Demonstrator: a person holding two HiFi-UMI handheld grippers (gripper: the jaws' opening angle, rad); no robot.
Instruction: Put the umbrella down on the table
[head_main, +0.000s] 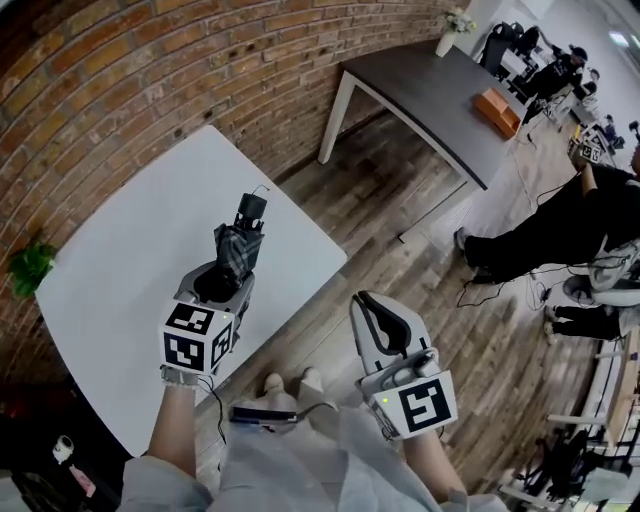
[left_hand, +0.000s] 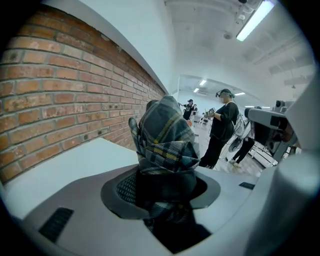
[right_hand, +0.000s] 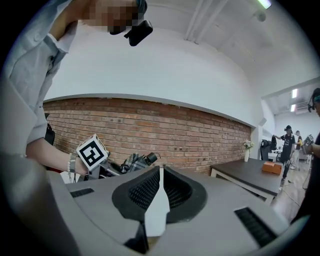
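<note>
Left gripper (left_hand: 165, 186): jaws clamped on the folded plaid umbrella (left_hand: 166, 137), held fairly wide apart by the bulk of the bundled fabric, which fills the gap between the pads. In the left gripper view the umbrella runs straight out from between the jaws. In the head view its black end cap points away from me toward the brick wall (head_main: 120, 80). The umbrella sits over the white desk (head_main: 130, 260), near the edge closest to me. I cannot tell from any view whether its far end touches the desk top. Right gripper (right_hand: 159, 192): jaws pressed together, nothing between them. In the head view it hangs over the wooden floor (head_main: 400, 225), off the desk's corner and well apart from the umbrella. Its own view looks across at the left gripper and umbrella in front of the brick wall. The desk surface around the umbrella is bare white, so nothing lies between it and the top. A green plant (head_main: 30, 265) sits at the far left desk corner by the wall. Farther off stands a dark table (head_main: 430, 85) carrying an orange box (head_main: 497, 110) and a small vase of flowers (head_main: 452, 30). A seated person (head_main: 560, 225) in dark clothing is at the right, with cables (head_main: 500, 285) on the floor nearby.
</note>
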